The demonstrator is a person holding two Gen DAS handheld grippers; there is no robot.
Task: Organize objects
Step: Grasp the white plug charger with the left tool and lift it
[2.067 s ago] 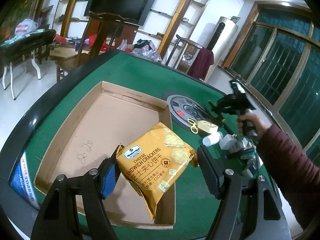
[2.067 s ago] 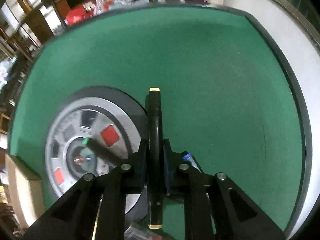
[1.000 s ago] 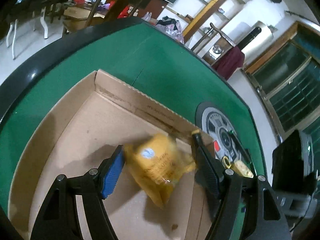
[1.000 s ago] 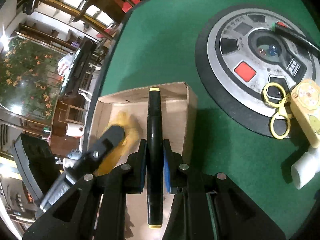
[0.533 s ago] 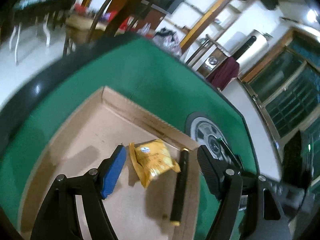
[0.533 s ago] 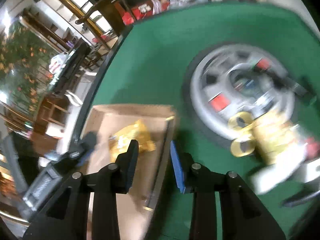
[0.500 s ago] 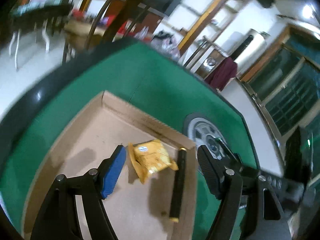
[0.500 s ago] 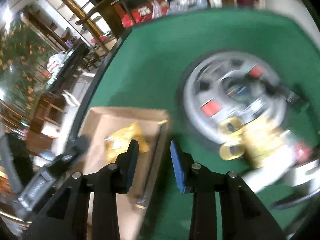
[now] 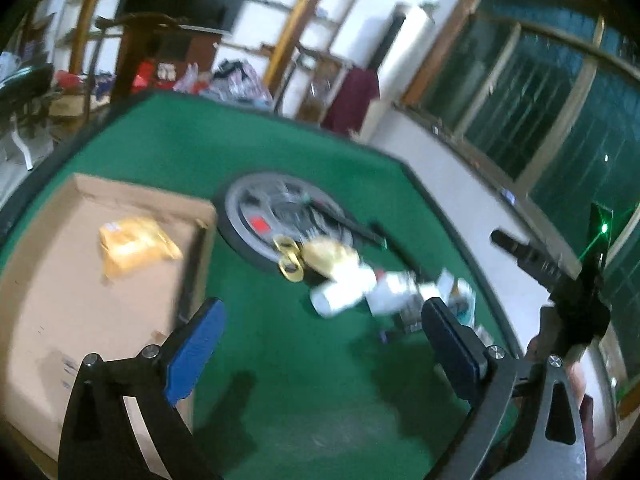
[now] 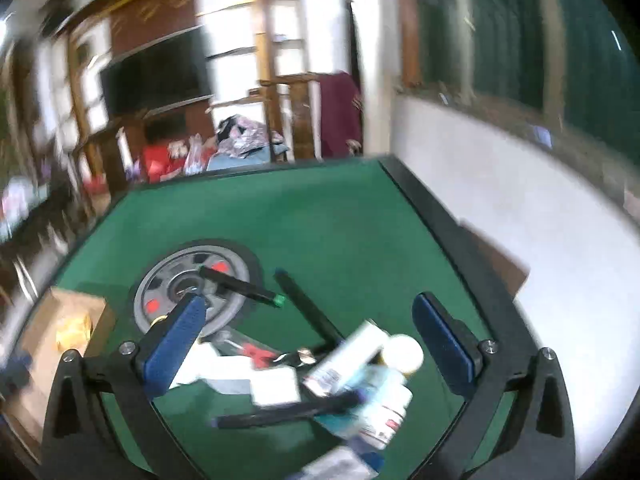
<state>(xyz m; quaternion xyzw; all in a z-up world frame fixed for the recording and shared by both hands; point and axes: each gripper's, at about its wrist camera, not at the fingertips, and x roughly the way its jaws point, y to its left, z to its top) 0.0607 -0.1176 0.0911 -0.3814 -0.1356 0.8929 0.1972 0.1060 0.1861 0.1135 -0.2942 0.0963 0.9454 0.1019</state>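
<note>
A cardboard box (image 9: 80,280) lies on the green table with a yellow cracker bag (image 9: 134,246) and a black marker (image 9: 192,264) along its right wall. My left gripper (image 9: 320,340) is open and empty over the green felt right of the box. A pile of loose items lies ahead: yellow scissors (image 9: 290,258), white bottles (image 9: 344,290). My right gripper (image 10: 312,344) is open and empty above the same pile, with a white bottle (image 10: 360,356), a black pen (image 10: 288,410) and a marker (image 10: 240,286) between its fingers. The box also shows at the left (image 10: 60,328).
A round grey control disc (image 9: 280,216) sits in the table's middle, also seen in the right wrist view (image 10: 192,284). The table's black rim (image 10: 460,240) runs close on the right, with white floor beyond. Chairs and shelves stand behind the table.
The right gripper has let the black marker go in the box and swung back over the pile. The left gripper has let go of the cracker bag and turned right, away from the box.
</note>
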